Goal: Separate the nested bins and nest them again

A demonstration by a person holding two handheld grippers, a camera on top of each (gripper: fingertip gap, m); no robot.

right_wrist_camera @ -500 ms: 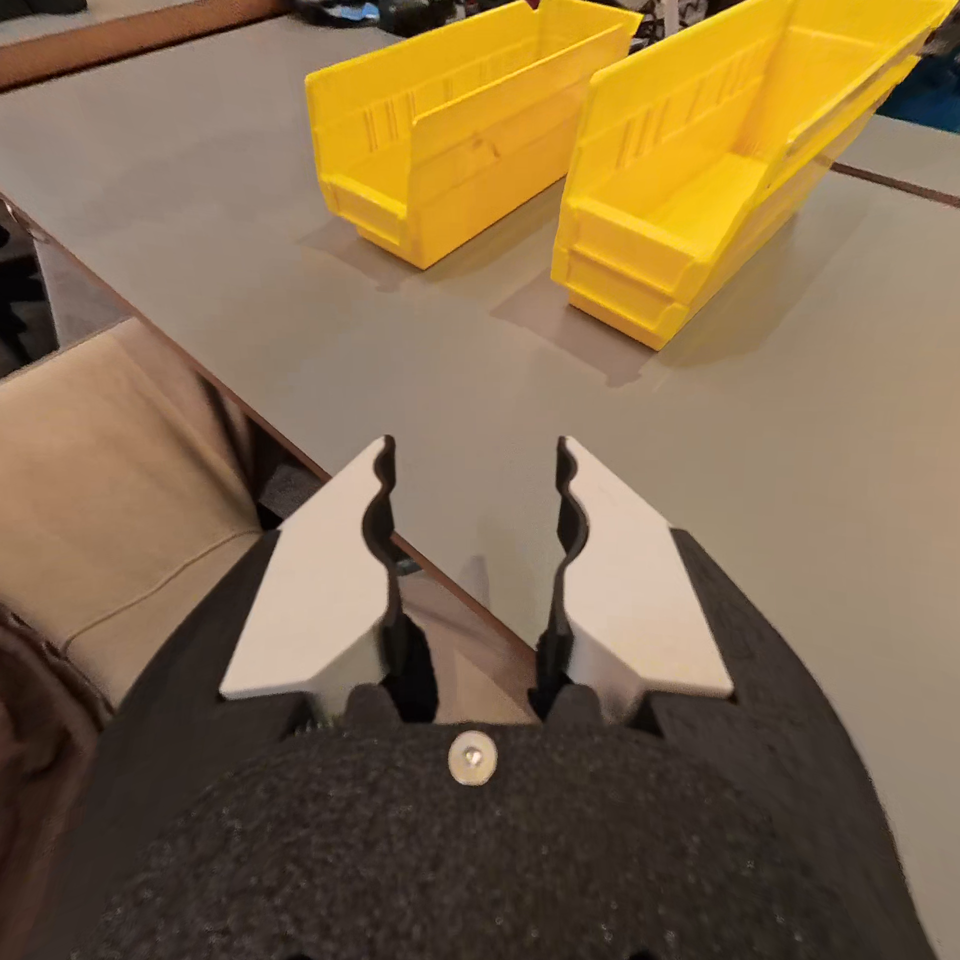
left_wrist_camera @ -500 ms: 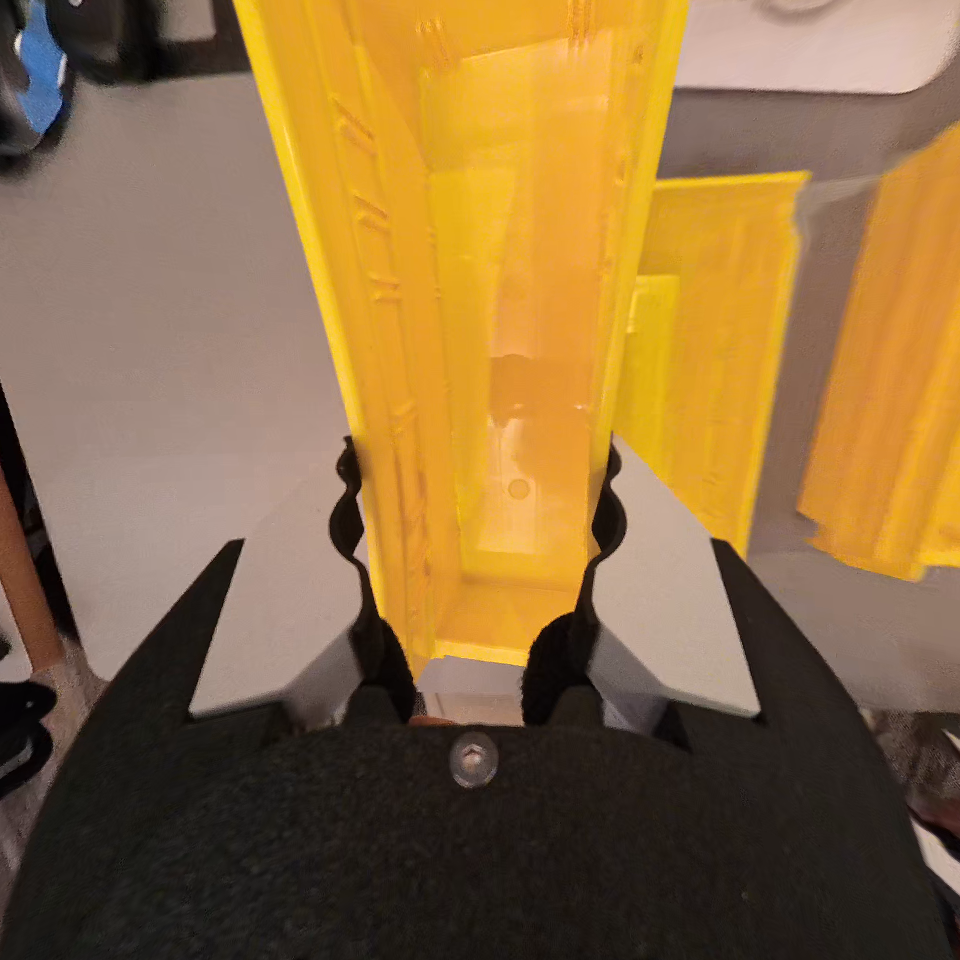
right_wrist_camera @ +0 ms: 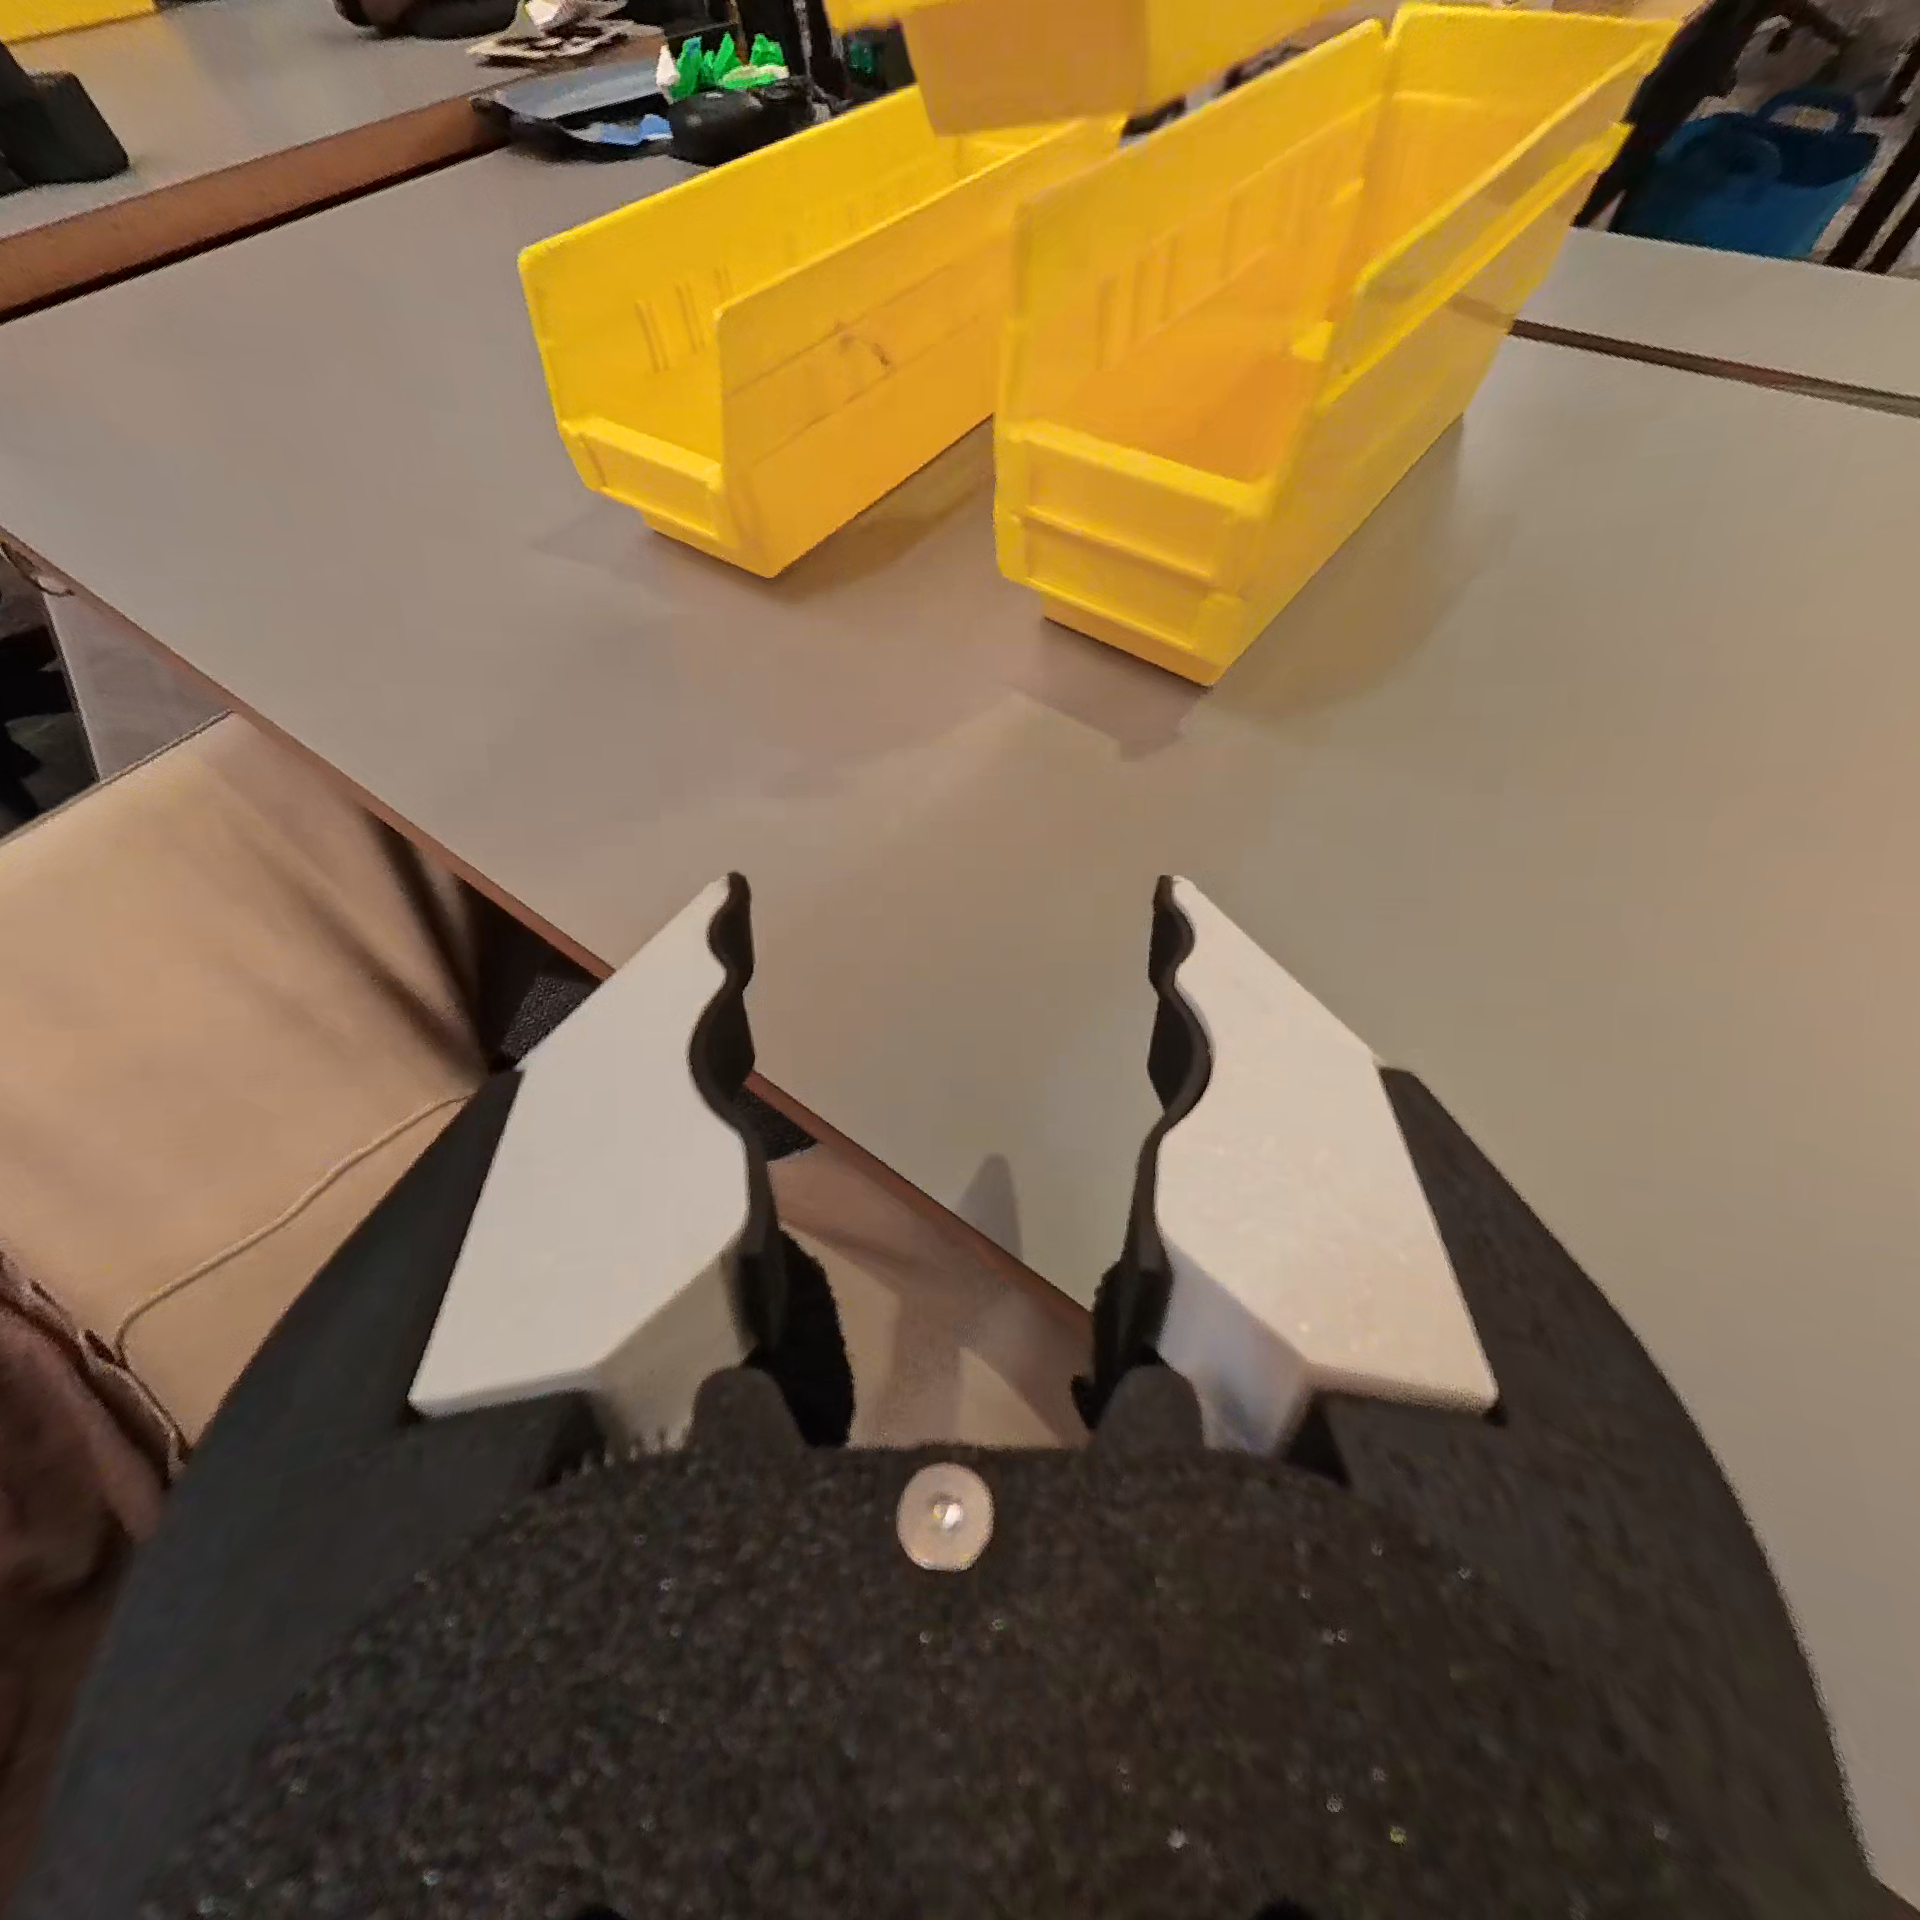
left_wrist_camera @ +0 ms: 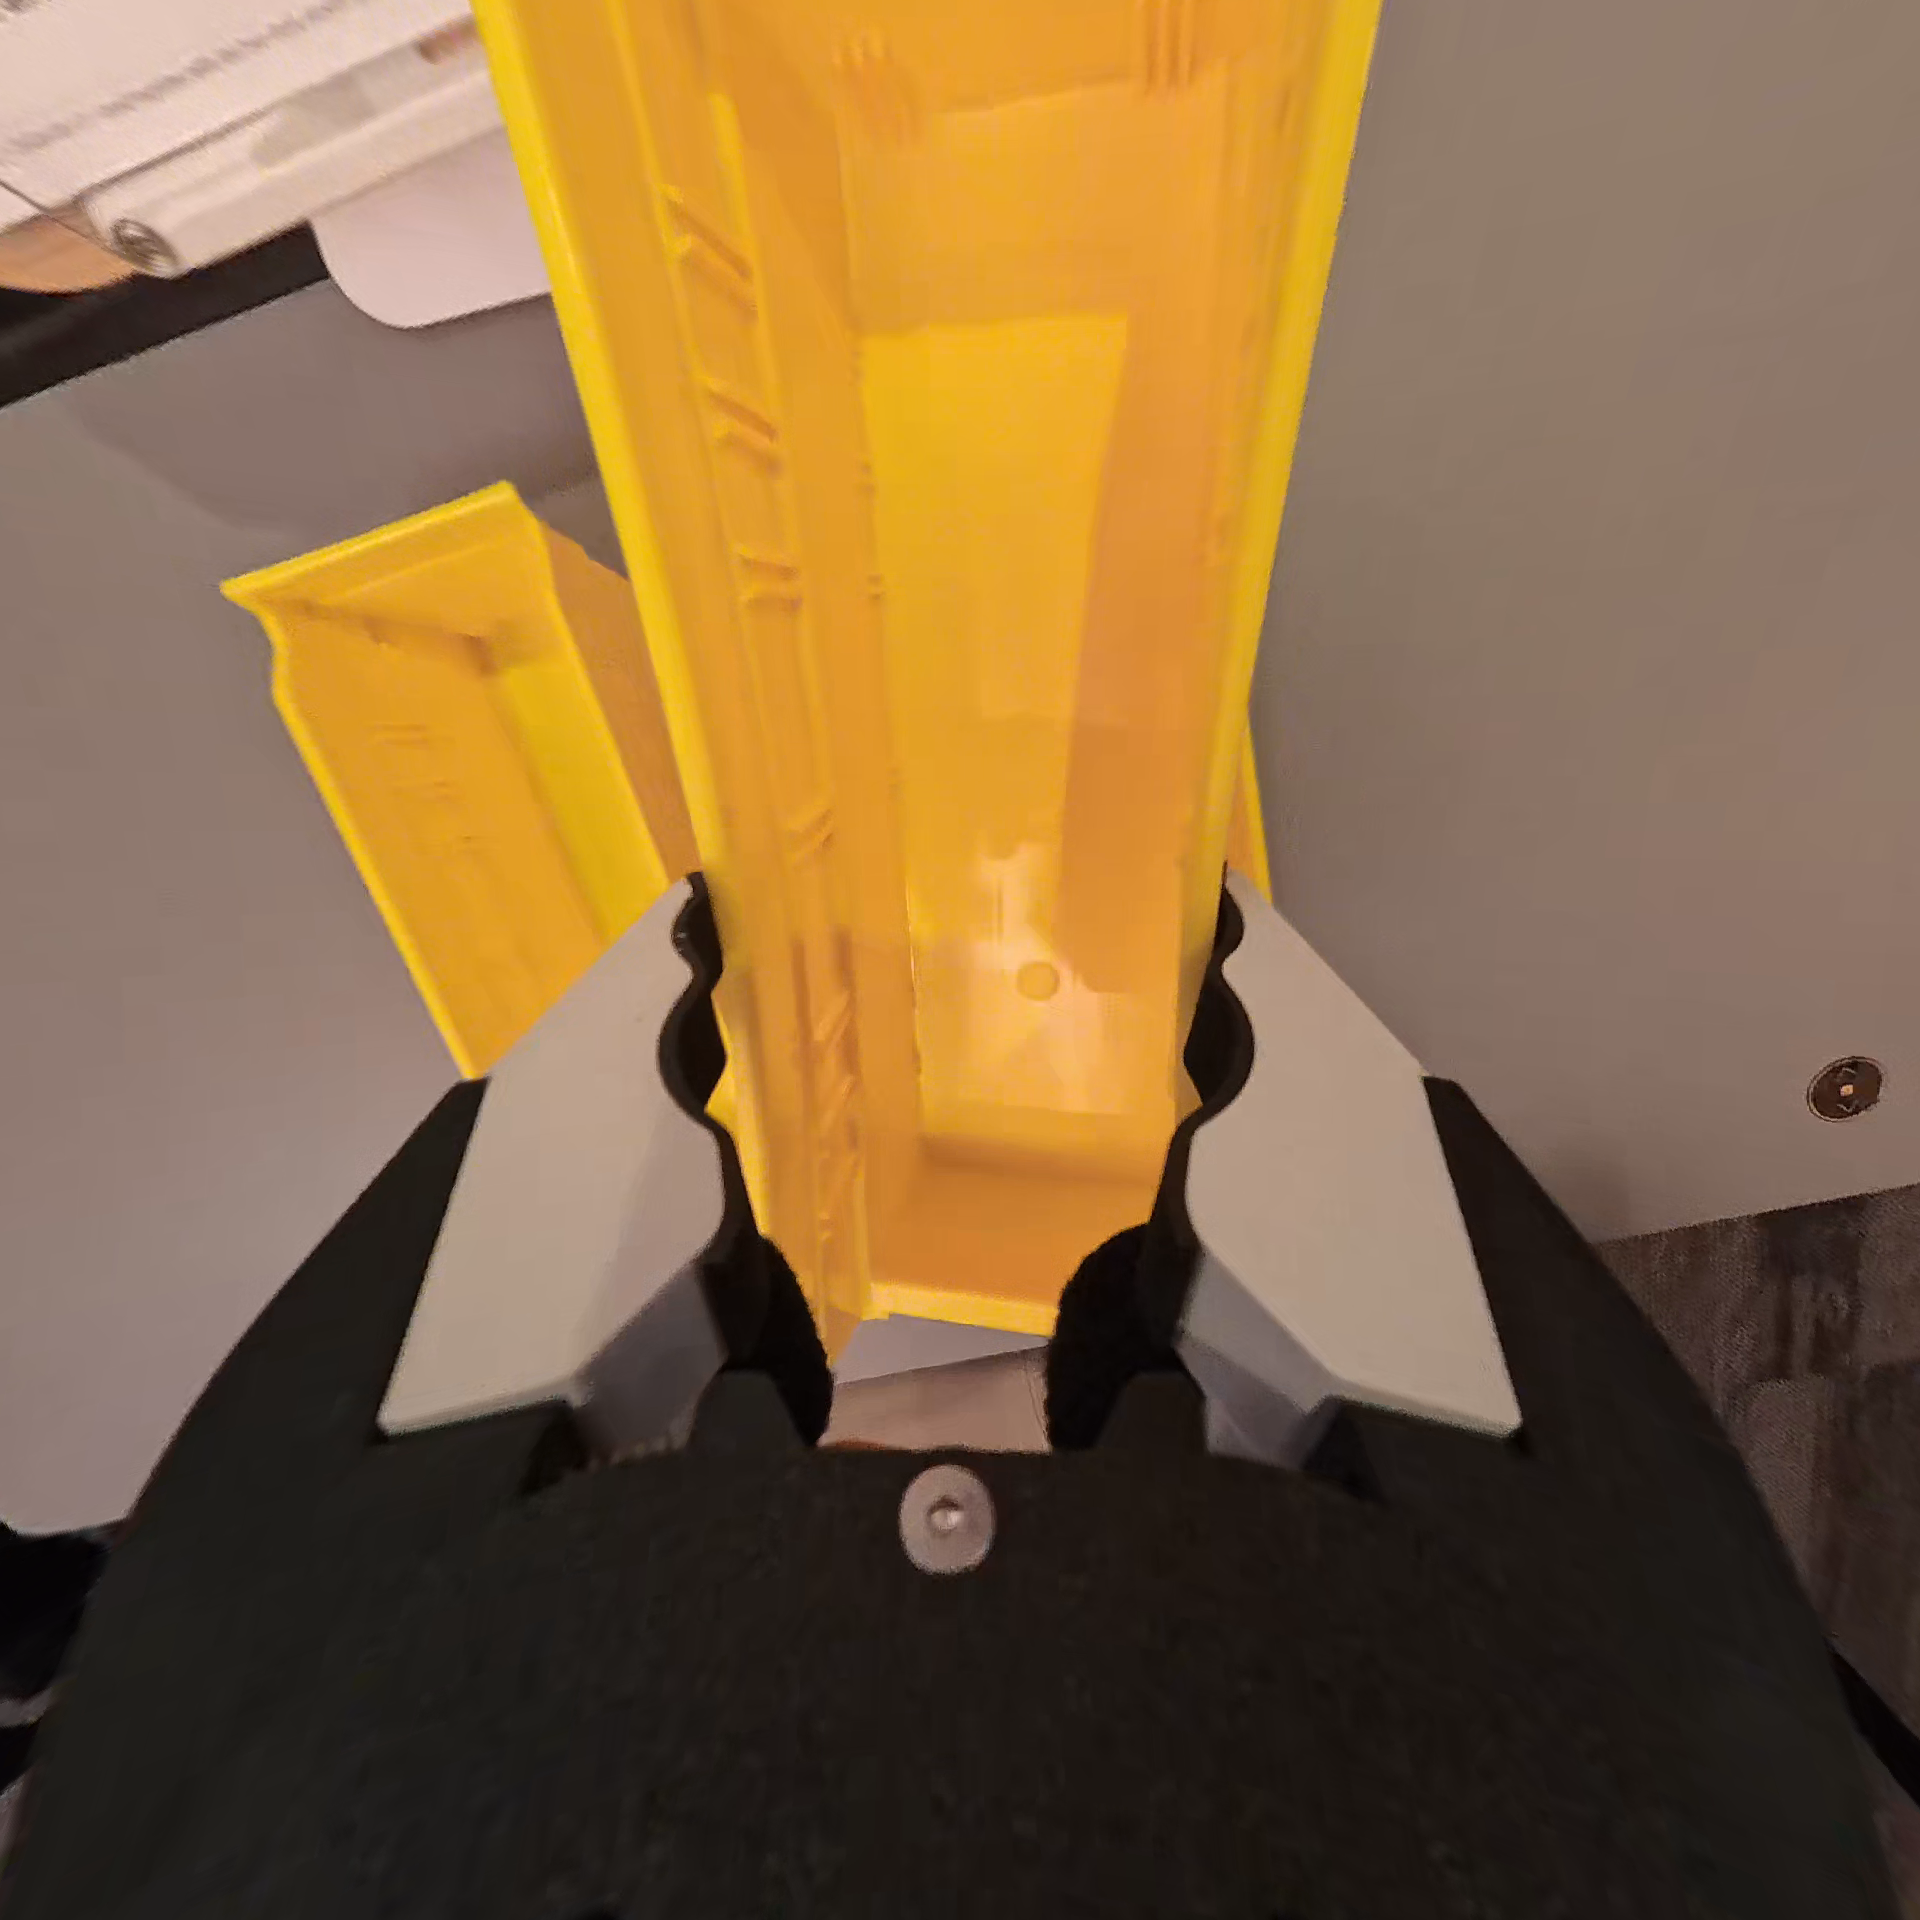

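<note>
The left gripper has its fingers clamped across one end of a long yellow bin held above the grey surface; thin, stiff, light, probably slick plastic, best gripped across that narrow end, while the right gripper waits with fingers apart.

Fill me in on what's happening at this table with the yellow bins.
A person is working with two handheld grippers. The left gripper is shut on a yellow bin, holding it in the air above the grey table. Two more stand side by side on the table: a single bin and a nested pair. The right gripper is open and empty near the table's edge.
</note>
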